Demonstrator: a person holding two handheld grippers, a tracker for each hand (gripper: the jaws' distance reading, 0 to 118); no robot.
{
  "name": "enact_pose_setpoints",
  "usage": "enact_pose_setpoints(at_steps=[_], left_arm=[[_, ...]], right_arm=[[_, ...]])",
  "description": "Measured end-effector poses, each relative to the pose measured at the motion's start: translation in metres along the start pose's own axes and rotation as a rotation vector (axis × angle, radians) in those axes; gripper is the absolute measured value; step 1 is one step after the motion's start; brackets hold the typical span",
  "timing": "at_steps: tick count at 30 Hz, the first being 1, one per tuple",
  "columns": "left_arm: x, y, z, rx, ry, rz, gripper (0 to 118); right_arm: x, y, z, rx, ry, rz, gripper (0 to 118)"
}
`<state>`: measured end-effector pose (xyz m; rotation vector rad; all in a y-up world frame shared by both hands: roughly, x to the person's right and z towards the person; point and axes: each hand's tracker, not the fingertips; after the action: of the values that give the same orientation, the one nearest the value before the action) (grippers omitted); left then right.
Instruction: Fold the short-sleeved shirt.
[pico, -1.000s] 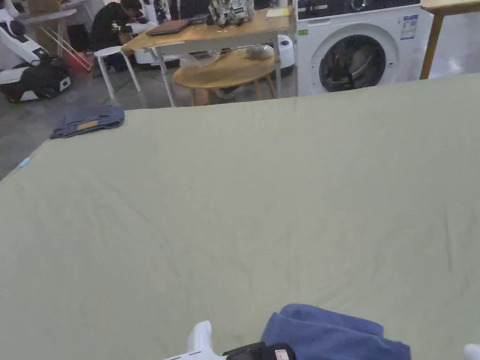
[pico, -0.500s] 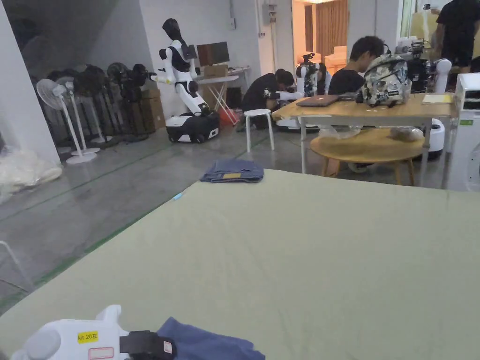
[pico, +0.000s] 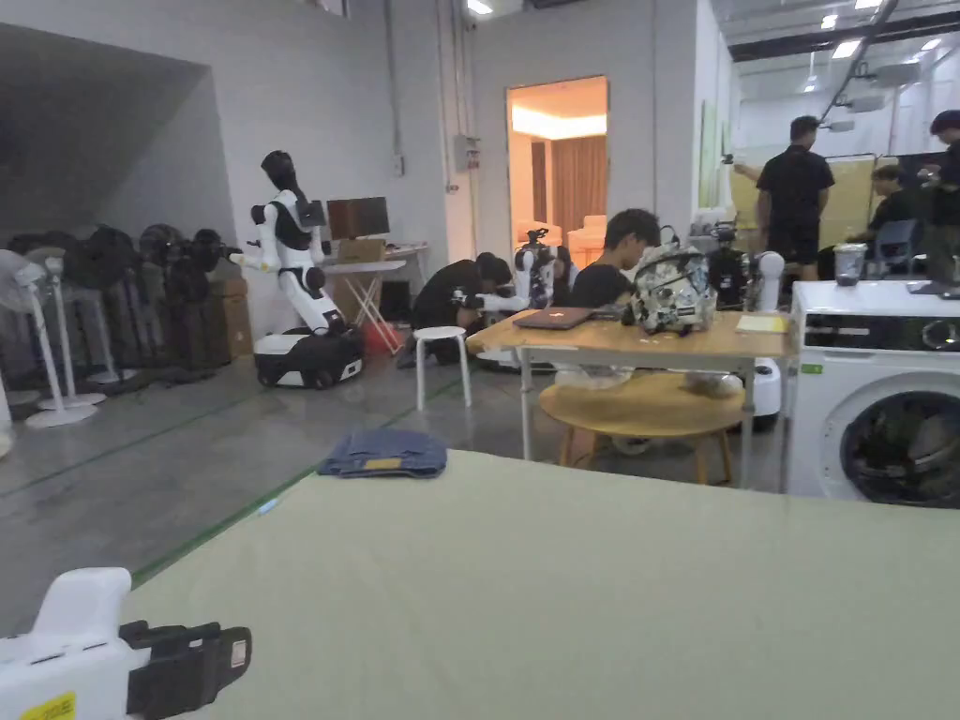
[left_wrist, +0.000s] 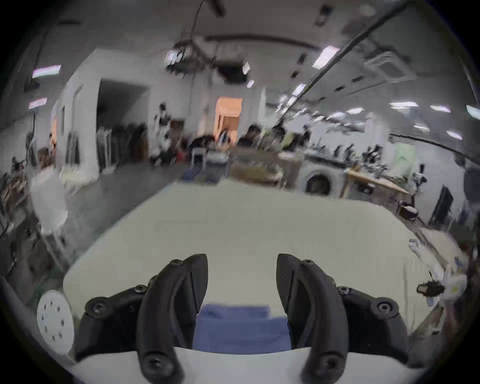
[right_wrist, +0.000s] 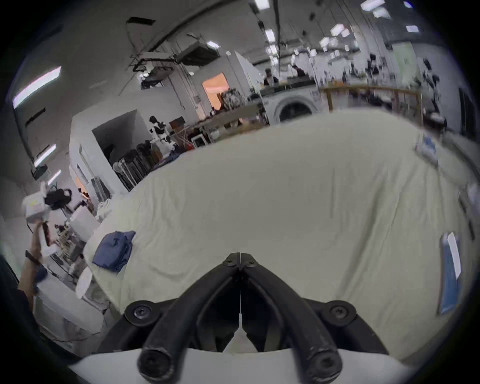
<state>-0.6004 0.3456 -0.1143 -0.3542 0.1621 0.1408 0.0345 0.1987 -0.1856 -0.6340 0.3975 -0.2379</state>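
Left gripper (left_wrist: 242, 283) lifted clear of the blue shirt (right_wrist: 114, 250), jaws spread, empty. Right gripper (right_wrist: 240, 261) clenched on nothing. Folding looks finished; probably just set it aside.

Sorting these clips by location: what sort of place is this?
Probably a robotics lab or workshop: a humanoid robot on a wheeled base, a washing machine, and a large cloth-covered table.

1. Two hand-held grippers: left hand-held gripper (left_wrist: 242, 283), right hand-held gripper (right_wrist: 240, 261).
2. One blue shirt (right_wrist: 114, 250) on the green table (pico: 600, 581).
3. One folded denim garment (pico: 384, 454).
4. One washing machine (pico: 877, 394).
5. One white stool (pico: 441, 336).
6. One white humanoid robot (pico: 295, 272).
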Motion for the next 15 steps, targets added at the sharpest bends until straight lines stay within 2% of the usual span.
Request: enact_pose_setpoints(at_steps=[3,4,6,8,9,11,13,15], left_arm=[[0.052,-0.006,0.02,0.144,-0.069,-0.071,53],[0.07,-0.01,0.023,0.182,-0.088,-0.089,50],[0.117,-0.026,0.029,0.217,-0.107,-0.119,36],[0.15,-0.041,0.026,0.221,-0.127,-0.154,31],[0.163,-0.046,0.026,0.236,-0.143,-0.16,14],[0.189,-0.054,0.024,0.25,-0.226,-0.156,0],[0.204,-0.061,0.029,0.269,-0.29,-0.094,0],[0.217,-0.06,0.032,0.314,-0.294,-0.123,0]], right_arm=[[-0.018,0.024,0.016,0.12,-0.042,0.136,0],[-0.025,0.03,0.022,0.167,-0.056,0.179,0],[-0.034,0.041,0.031,0.242,-0.055,0.234,0],[-0.039,0.046,0.034,0.281,-0.049,0.247,0],[-0.039,0.047,0.034,0.289,-0.05,0.245,0],[-0.044,0.049,0.035,0.315,-0.071,0.252,0],[-0.044,0.051,0.034,0.339,-0.1,0.257,0],[-0.044,0.053,0.037,0.359,-0.141,0.275,0]])
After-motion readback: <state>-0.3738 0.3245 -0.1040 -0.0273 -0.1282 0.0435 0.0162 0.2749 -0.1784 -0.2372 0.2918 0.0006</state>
